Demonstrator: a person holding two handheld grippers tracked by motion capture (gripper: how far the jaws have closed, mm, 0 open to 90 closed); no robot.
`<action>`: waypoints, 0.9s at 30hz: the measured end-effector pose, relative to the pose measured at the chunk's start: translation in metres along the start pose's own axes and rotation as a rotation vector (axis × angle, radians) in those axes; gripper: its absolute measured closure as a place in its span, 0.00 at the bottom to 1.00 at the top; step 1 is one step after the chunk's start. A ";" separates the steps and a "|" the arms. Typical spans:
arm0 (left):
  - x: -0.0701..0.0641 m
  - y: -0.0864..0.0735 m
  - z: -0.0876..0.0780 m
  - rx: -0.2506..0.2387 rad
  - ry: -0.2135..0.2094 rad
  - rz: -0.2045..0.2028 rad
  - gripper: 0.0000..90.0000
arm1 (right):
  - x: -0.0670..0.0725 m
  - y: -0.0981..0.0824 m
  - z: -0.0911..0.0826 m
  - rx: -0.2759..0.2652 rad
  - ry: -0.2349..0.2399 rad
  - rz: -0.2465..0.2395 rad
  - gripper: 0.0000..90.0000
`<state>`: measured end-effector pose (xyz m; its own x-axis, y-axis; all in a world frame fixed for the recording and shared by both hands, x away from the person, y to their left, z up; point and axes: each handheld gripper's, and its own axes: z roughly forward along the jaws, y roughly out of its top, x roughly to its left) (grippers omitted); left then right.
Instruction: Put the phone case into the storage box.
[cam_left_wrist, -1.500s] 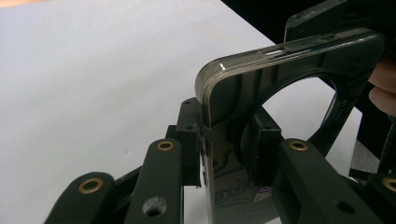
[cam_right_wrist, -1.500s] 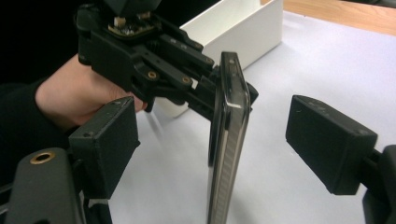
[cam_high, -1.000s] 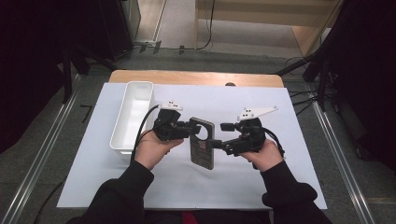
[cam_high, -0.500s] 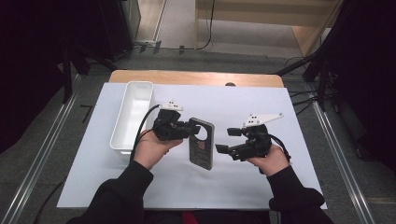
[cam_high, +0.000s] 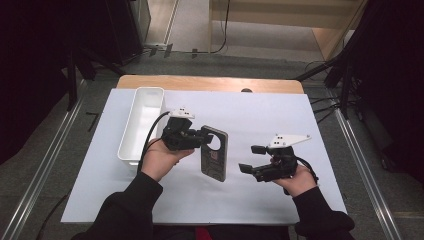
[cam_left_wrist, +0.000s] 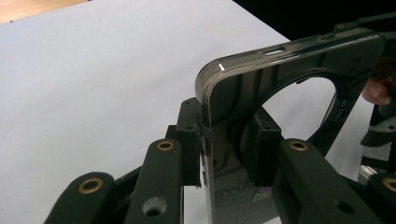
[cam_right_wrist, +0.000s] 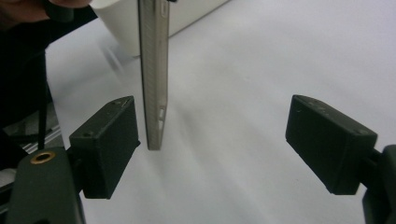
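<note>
The phone case (cam_high: 214, 153) stood on edge near the middle of the counter (cam_high: 300, 115), just right of the white tray (cam_high: 142, 122), its upper end pinched in the jaws of the left gripper (cam_high: 202, 136); the right gripper (cam_high: 248, 159) waited apart to its right, jaws wide and empty. It looked light, thin and somewhat flexible, with a smooth rim likely to slip; gripping flat across both faces beside the round cut-out seemed safest.

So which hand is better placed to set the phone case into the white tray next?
Left. The left gripper is clamped on the phone case, with the white tray just beside that hand. The right gripper is open, apart from the case.
</note>
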<state>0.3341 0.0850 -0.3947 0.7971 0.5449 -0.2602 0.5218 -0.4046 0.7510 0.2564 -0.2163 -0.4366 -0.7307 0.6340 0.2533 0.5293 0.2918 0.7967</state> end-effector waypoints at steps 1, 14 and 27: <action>0.000 0.000 0.000 0.000 0.000 -0.002 0.78 | -0.001 -0.002 -0.001 -0.001 -0.003 0.001 0.18; 0.003 0.001 -0.002 0.007 -0.008 -0.008 0.78 | -0.002 -0.027 -0.002 0.015 -0.019 0.012 0.18; 0.009 0.004 -0.012 0.013 0.002 -0.012 0.78 | -0.001 -0.044 -0.005 0.025 -0.042 0.023 0.18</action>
<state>0.3390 0.0973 -0.3867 0.7901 0.5513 -0.2679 0.5352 -0.4075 0.7399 0.2319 -0.2331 -0.4690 -0.7000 0.6698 0.2477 0.5564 0.2941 0.7771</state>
